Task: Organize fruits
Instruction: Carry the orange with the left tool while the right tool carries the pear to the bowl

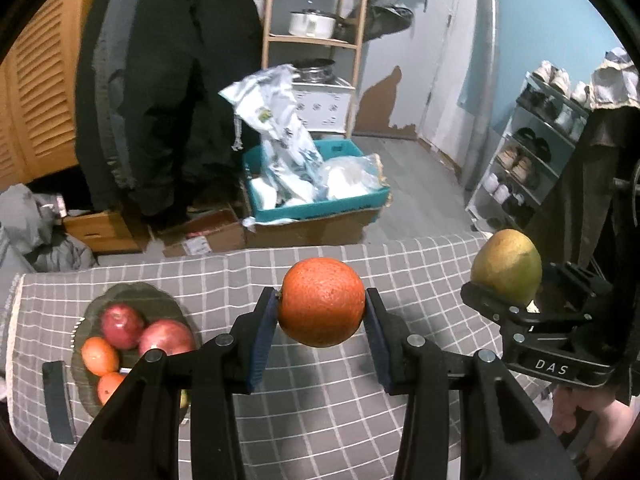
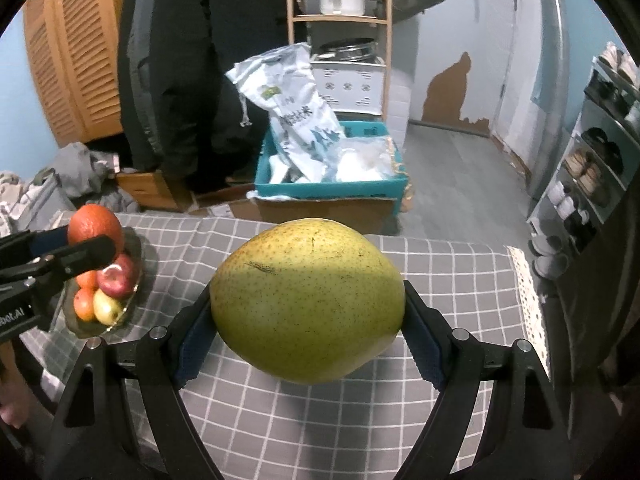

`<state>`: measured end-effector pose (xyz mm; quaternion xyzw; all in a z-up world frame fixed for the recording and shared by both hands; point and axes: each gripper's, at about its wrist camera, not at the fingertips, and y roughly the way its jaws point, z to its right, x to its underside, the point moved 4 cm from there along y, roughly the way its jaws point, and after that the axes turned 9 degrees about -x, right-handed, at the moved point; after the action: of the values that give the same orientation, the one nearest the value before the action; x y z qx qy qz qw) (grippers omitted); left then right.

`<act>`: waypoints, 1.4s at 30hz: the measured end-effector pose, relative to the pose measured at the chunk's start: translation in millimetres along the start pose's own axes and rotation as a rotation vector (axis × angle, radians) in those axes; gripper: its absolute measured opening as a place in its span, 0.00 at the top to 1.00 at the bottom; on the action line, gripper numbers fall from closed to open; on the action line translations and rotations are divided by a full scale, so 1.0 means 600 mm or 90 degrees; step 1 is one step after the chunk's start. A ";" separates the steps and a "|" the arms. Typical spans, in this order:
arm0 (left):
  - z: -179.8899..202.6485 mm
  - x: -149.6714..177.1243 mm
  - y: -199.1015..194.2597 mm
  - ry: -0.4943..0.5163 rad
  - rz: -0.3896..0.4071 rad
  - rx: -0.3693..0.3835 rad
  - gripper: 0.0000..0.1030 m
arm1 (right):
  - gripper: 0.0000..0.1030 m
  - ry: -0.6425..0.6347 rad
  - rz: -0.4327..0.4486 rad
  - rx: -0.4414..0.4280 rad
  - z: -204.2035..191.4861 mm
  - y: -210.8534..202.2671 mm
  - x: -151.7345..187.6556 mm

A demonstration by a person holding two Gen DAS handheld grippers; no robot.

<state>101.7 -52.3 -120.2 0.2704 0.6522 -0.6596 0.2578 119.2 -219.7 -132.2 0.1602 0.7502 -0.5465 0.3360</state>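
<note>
My left gripper [image 1: 321, 312] is shut on an orange [image 1: 321, 302], held above the grey checked tablecloth [image 1: 320, 420]. In the right wrist view the same orange [image 2: 95, 224] shows at the left, over the plate. My right gripper [image 2: 308, 320] is shut on a large green-yellow pear [image 2: 308, 300], also lifted off the cloth; the pear [image 1: 507, 266] appears at the right in the left wrist view. A dark glass plate [image 1: 132, 296] at the left of the table holds red apples [image 1: 122, 326], small oranges [image 1: 100, 356] and a yellow-green fruit [image 2: 106, 306].
A black flat bar [image 1: 59, 400] lies left of the plate. Beyond the table's far edge stand a teal crate [image 1: 320, 204] with white bags on a cardboard box, hanging dark coats [image 1: 160, 100], a wooden shelf [image 1: 316, 40] and a shoe rack [image 1: 528, 160].
</note>
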 end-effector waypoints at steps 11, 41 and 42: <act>-0.126 0.012 -0.012 -0.066 0.006 -0.058 0.58 | 0.19 -0.044 -0.008 -0.049 -0.100 0.039 -0.028; -0.368 0.111 0.090 -0.185 -0.103 -0.130 0.58 | 0.19 -0.128 -0.075 -0.191 -0.350 0.202 -0.062; -0.371 0.114 0.096 -0.187 -0.107 -0.130 0.58 | 0.19 -0.127 -0.078 -0.194 -0.352 0.206 -0.062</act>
<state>96.9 170.3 -210.2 0.0884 0.6915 -0.6415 0.3201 151.4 24.1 -157.6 0.0069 0.7954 -0.4593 0.3952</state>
